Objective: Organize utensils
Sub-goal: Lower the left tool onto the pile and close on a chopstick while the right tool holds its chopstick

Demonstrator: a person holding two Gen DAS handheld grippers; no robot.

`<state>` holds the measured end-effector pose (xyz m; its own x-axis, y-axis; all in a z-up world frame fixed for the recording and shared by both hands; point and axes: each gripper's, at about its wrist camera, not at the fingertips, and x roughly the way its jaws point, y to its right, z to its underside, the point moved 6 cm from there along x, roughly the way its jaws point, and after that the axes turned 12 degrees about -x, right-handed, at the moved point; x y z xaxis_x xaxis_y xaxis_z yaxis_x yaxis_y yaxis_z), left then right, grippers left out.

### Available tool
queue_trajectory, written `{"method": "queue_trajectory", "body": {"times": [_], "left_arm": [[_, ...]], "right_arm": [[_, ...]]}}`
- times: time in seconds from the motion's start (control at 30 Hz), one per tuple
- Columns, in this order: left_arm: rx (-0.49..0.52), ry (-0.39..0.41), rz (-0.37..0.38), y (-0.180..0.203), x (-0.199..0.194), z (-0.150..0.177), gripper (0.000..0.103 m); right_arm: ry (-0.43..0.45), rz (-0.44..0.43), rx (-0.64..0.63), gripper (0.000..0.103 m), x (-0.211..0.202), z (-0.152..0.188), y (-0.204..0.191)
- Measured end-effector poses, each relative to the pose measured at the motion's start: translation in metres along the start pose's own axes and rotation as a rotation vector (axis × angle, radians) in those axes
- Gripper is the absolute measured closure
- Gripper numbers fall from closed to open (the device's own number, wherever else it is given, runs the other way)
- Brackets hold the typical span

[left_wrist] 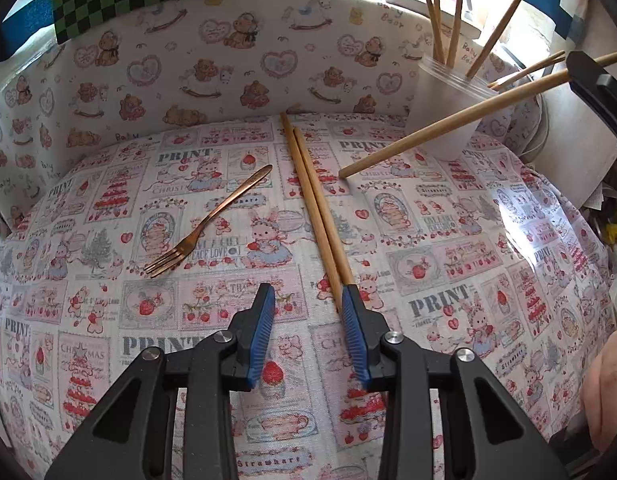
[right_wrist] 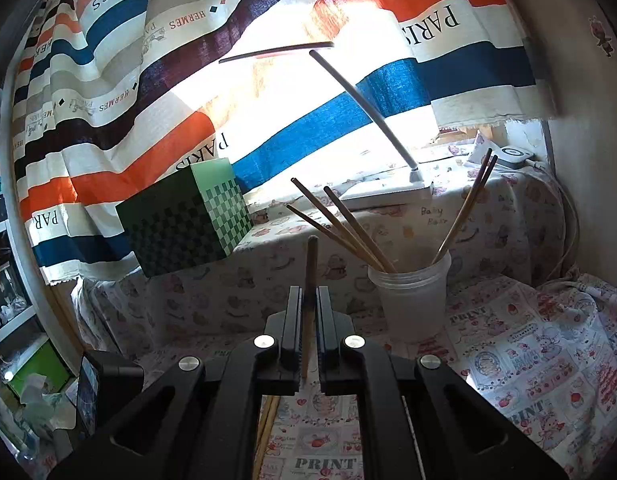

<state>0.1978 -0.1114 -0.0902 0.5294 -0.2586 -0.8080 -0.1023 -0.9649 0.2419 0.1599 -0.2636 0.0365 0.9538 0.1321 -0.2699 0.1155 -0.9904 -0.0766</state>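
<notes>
Left gripper (left_wrist: 308, 308) sits low over the printed tablecloth (left_wrist: 488, 240), jaws partly spread and nothing pinched; a pair of chopsticks (left_wrist: 314, 200) runs off toward 12 o'clock, near ends just inside the right-hand finger, can't tell if they touch it; copper fork (left_wrist: 204, 224) lies off at 10 o'clock; right gripper (right_wrist: 308, 304) is clamped tight on a single chopstick (right_wrist: 310, 264) pointing straight ahead; plastic cup (right_wrist: 412, 300) with more chopsticks stands at its 1 o'clock.
</notes>
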Motion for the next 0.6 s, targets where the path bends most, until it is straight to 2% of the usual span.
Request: {"method": "queue_trajectory", "body": {"times": [0.2, 0.33, 0.4, 0.47, 0.53, 0.6], "left_arm": [[0.021, 0.017, -0.041, 0.001, 0.004, -0.001, 0.068], [0.001, 0.033, -0.116, -0.008, 0.009, -0.003, 0.066], [0.030, 0.045, -0.132, -0.005, 0.008, -0.001, 0.067], [0.016, 0.025, -0.080, -0.007, 0.004, 0.000, 0.068], [-0.034, 0.041, -0.023, -0.008, -0.001, -0.003, 0.068], [-0.044, 0.075, -0.006, -0.009, -0.007, -0.007, 0.068]], "right_arm": [[-0.002, 0.008, -0.002, 0.096, 0.000, 0.001, 0.001], [-0.003, 0.012, -0.004, 0.096, 0.000, 0.001, 0.001], [-0.003, 0.022, -0.010, 0.096, 0.001, 0.001, 0.002], [-0.001, 0.029, -0.013, 0.096, 0.001, 0.001, 0.003], [-0.001, 0.032, -0.018, 0.096, 0.001, 0.001, 0.002], [0.001, 0.032, -0.021, 0.096, 0.001, 0.002, 0.001]]}}
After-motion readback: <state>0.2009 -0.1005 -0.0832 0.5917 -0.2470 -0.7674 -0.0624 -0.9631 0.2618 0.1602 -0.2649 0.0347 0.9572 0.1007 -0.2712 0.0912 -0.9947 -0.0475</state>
